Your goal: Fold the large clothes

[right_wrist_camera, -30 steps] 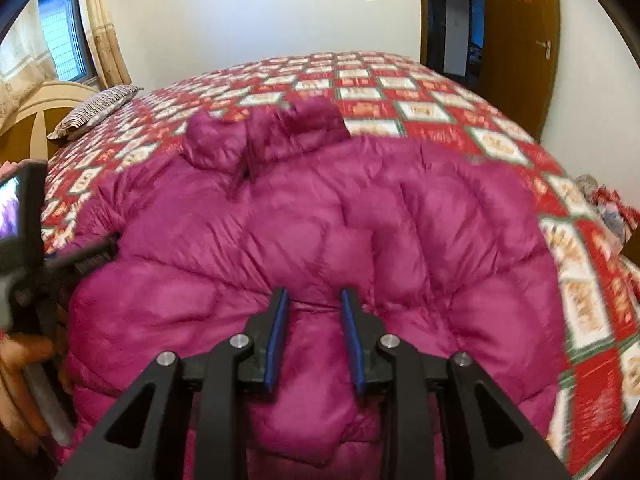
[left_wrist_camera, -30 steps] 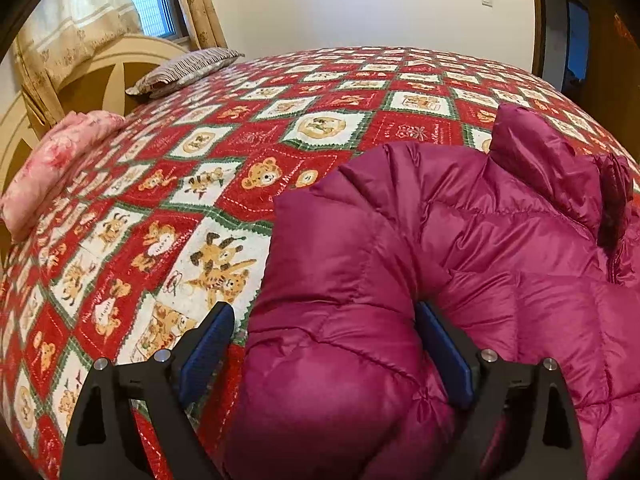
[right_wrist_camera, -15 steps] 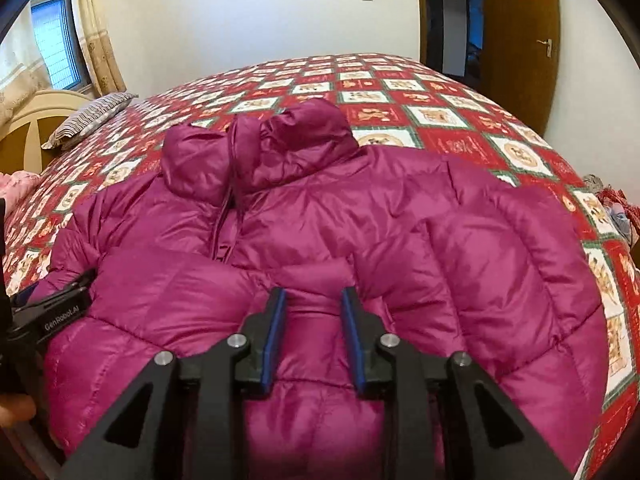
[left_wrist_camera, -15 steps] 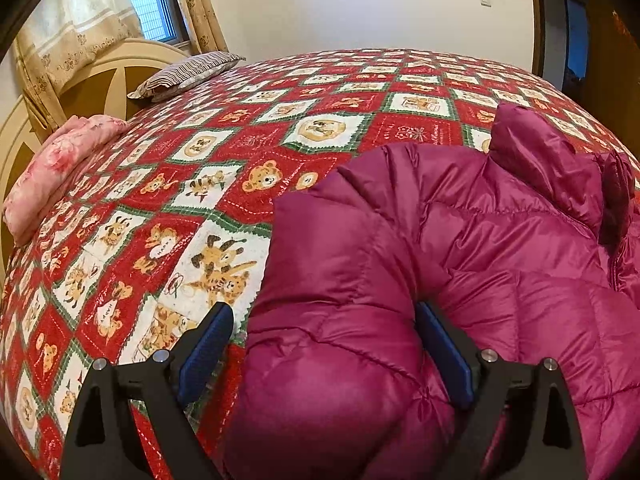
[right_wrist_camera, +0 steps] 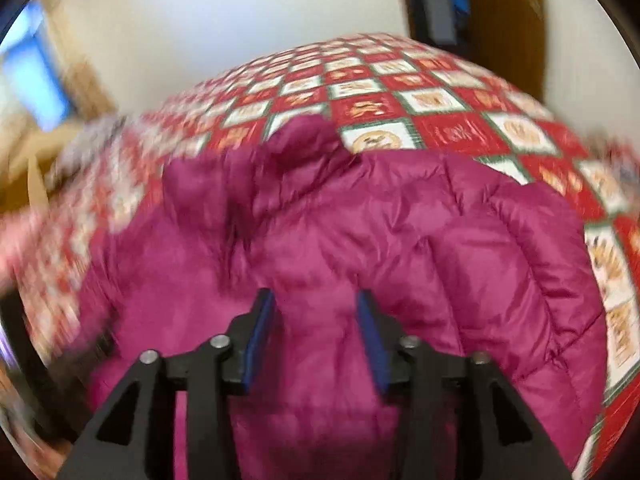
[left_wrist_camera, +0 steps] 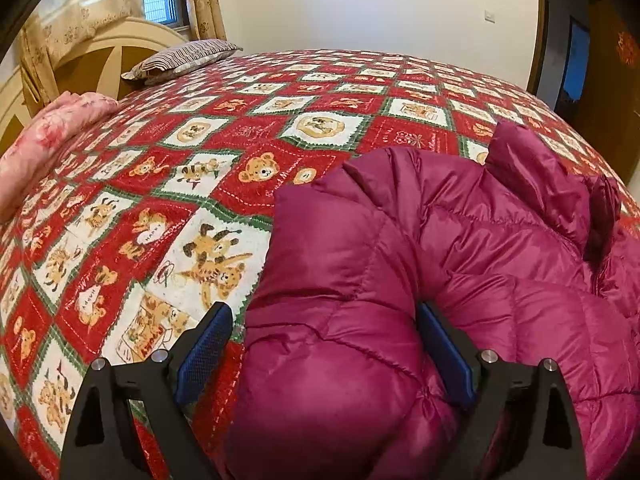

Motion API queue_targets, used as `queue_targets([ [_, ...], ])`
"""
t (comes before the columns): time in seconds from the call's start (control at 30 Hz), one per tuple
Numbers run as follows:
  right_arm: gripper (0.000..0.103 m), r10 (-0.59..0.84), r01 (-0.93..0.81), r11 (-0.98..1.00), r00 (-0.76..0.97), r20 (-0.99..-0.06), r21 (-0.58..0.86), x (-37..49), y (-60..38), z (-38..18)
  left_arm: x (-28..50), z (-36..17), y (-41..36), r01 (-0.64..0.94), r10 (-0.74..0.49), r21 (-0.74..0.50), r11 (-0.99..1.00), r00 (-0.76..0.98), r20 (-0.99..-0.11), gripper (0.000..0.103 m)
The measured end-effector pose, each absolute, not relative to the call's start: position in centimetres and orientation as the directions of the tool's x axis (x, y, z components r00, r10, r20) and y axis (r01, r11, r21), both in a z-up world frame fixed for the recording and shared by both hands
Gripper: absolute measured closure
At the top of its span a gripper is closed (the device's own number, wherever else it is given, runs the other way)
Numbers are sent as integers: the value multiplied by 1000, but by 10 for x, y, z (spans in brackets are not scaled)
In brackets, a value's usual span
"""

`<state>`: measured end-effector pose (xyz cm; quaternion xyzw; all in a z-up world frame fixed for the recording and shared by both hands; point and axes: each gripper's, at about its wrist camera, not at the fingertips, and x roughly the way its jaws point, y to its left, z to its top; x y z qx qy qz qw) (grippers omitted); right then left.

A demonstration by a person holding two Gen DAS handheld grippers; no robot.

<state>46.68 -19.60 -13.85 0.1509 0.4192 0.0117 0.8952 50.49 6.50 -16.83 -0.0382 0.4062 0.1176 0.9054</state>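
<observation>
Broad open stretch of bedspread [left_wrist_camera: 256,128] left of the puffy jacket [left_wrist_camera: 460,264], running up to the striped pillow [left_wrist_camera: 184,58] and headboard [left_wrist_camera: 100,60]. Blocked at far left by a pink bundle [left_wrist_camera: 44,140]. More bare bedspread beyond the collar and along the jacket's right side, toward the door [right_wrist_camera: 504,12].

Magenta quilted puffer jacket [left_wrist_camera: 460,248], shiny fabric, lying spread flat on the bed, front side up. Collar [right_wrist_camera: 304,140] stands up at the far end, pointing away from both cameras. Left sleeve [left_wrist_camera: 340,280] folded inward over the body, puffy, bunched at the near edge. Right side [right_wrist_camera: 520,248] rounded and bulging toward the edge of the bed. Right wrist view blurred, fine detail unclear.
</observation>
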Motion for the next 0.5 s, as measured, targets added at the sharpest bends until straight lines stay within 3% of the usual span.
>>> queue_targets([
  [0.13, 44, 226, 195, 881, 626, -746, 431, 509, -209, -121, 504, -168, 64, -246, 187, 30, 969, 646, -740, 10],
  [0.27, 38, 176, 278, 864, 613, -770, 419, 551, -209, -114, 504, -168, 63, -250, 190, 30, 968, 647, -738, 10],
  [0.33, 28, 195, 266, 872, 582, -790, 411, 575, -200, -115, 503, -168, 64, -253, 194, 32, 967, 649, -735, 10],
  [0.5, 28, 149, 284, 905, 488, -860, 317, 609, -179, -133, 502, -168, 65, -260, 198, 29, 965, 654, -730, 10],
])
